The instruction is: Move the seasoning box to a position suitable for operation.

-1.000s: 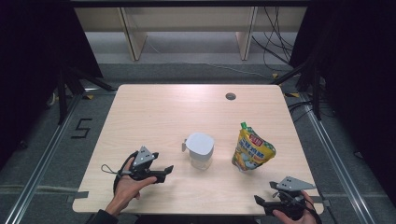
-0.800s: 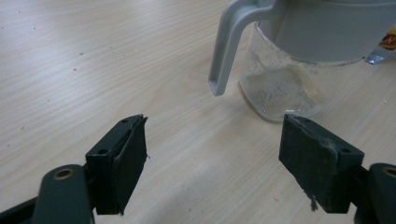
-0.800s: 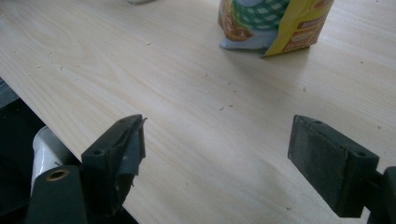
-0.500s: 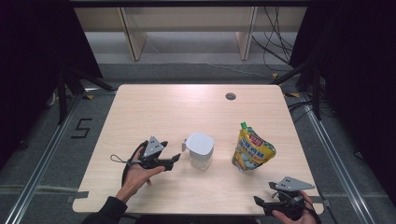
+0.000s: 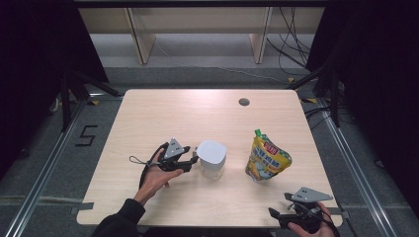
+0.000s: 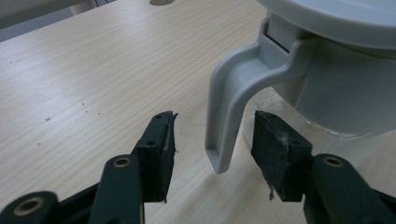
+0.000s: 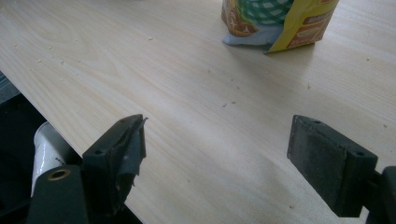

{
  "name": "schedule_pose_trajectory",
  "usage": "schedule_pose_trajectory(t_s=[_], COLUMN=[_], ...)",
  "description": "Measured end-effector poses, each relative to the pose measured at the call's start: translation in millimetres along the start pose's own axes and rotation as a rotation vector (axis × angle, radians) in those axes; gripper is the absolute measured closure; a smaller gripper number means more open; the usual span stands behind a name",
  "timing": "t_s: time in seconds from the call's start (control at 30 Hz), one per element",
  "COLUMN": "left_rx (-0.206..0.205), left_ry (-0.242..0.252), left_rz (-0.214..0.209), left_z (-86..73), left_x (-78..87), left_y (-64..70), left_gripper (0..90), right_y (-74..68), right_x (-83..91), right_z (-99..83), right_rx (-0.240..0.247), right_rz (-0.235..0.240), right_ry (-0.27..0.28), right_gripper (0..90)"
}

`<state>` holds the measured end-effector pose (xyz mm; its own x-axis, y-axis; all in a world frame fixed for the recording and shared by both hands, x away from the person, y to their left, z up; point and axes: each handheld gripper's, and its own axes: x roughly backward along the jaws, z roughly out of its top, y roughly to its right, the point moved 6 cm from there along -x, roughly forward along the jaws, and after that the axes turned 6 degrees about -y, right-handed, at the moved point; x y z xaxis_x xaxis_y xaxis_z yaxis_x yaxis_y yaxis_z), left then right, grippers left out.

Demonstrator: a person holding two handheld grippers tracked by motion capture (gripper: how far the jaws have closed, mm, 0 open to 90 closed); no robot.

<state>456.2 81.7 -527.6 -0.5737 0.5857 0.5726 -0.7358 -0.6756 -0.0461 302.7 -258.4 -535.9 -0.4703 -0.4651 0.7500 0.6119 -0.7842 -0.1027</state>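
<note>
A clear jug (image 5: 212, 160) with a pale grey lid and handle stands near the table's middle. In the left gripper view its handle (image 6: 231, 107) hangs between my open jaws, touching neither pad. My left gripper (image 5: 190, 160) sits just left of the jug. A yellow stand-up pouch (image 5: 267, 158) with a green spout stands to the jug's right; its base (image 7: 275, 28) shows at the top of the right gripper view. My right gripper (image 5: 276, 215) rests open near the table's front right edge, nothing between its jaws.
The wooden table (image 5: 163, 118) has a round cable hole (image 5: 243, 101) at the back right. Its front edge (image 7: 56, 121) runs close to my right gripper. Shelf legs and cables lie on the floor behind the table.
My left gripper has moved right and forward across the table until its open jaws straddle the jug's handle. The right gripper, jug and pouch have stayed put.
</note>
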Motion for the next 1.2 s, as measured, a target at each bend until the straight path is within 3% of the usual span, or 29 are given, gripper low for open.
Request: schedule_pose_trajectory(t_s=[0.03,0.13,0.17,0.2,0.37,0.4,0.57,0.6,0.67,0.83,0.87,0.9,0.93,0.97,1.03,1.07,1.17,1.2], left_rx=[-0.019,-0.031,-0.006,-0.027,-0.043,-0.05,-0.046,-0.014,-0.027,-0.015,0.012,-0.003,0.019,0.004,0.019,0.0,0.02,0.009], left_ry=[-0.002,-0.01,-0.004,0.003,0.003,0.005,0.005,0.002,-0.004,-0.038,-0.03,-0.034,-0.033,-0.031,-0.032,-0.032,-0.035,-0.034], left_rz=[0.0,0.017,0.011,0.007,-0.01,-0.015,-0.006,0.0,0.0,-0.007,-0.012,-0.012,-0.021,-0.019,-0.031,-0.03,-0.026,-0.026], left_z=[0.9,3.0,3.7,5.4,6.8,7.3,4.8,2.4,2.0,-4.6,-5.4,-6.7,-8.5,-9.5,-11.5,-11.3,-12.8,-13.4], left_x=[-1.3,-5.0,-6.1,-7.0,-12.3,-12.6,-8.8,-5.7,-3.6,8.0,9.6,12.3,14.2,16.4,18.7,19.7,21.2,22.2], left_y=[-1.3,-4.0,-2.7,-3.5,1.1,1.2,3.0,5.5,5.3,8.5,10.8,10.7,13.2,13.3,14.7,14.5,17.0,17.1], left_gripper=[50.7,57.5,57.5,58.6,68.6,74.4,74.8,74.6,74.3,72.1,72.1,71.7,71.3,71.0,70.5,70.4,70.5,70.5], right_y=[-2.5,-1.7,-1.7,-1.8,-1.5,-2.4,-2.1,-2.0,-2.0,-2.2,-0.7,-0.6,-0.7,-0.8,-0.3,-2.5,-3.1,-3.3], right_x=[0.2,-0.1,-0.1,0.0,-0.2,-1.0,-0.4,-0.4,-0.5,-0.4,-0.3,-0.3,-0.9,-0.8,-0.5,-0.6,-0.4,-0.3], right_z=[-0.9,-0.7,-0.7,-1.0,-1.4,-1.3,-1.8,-1.9,-1.9,-1.8,-1.6,-1.6,-1.3,-1.3,-1.5,-2.0,-1.8,-1.6], right_rx=[-0.027,-0.011,-0.011,-0.014,-0.015,-0.02,-0.011,-0.012,-0.012,-0.011,0.003,0.004,0.007,0.006,0.011,-0.004,-0.001,0.0], right_rz=[0.004,0.0,0.0,0.002,-0.003,0.009,0.007,0.006,0.007,0.008,0.005,0.002,0.009,0.008,0.0,0.005,0.003,0.005], right_ry=[-0.009,-0.006,-0.006,-0.012,-0.017,-0.014,-0.023,-0.023,-0.023,-0.024,-0.023,-0.022,-0.017,-0.016,-0.02,-0.029,-0.026,-0.022], right_gripper=[20.2,20.3,20.3,20.2,20.2,20.2,20.3,20.3,20.3,20.3,20.3,20.3,20.3,20.3,20.5,21.1,21.1,21.1])
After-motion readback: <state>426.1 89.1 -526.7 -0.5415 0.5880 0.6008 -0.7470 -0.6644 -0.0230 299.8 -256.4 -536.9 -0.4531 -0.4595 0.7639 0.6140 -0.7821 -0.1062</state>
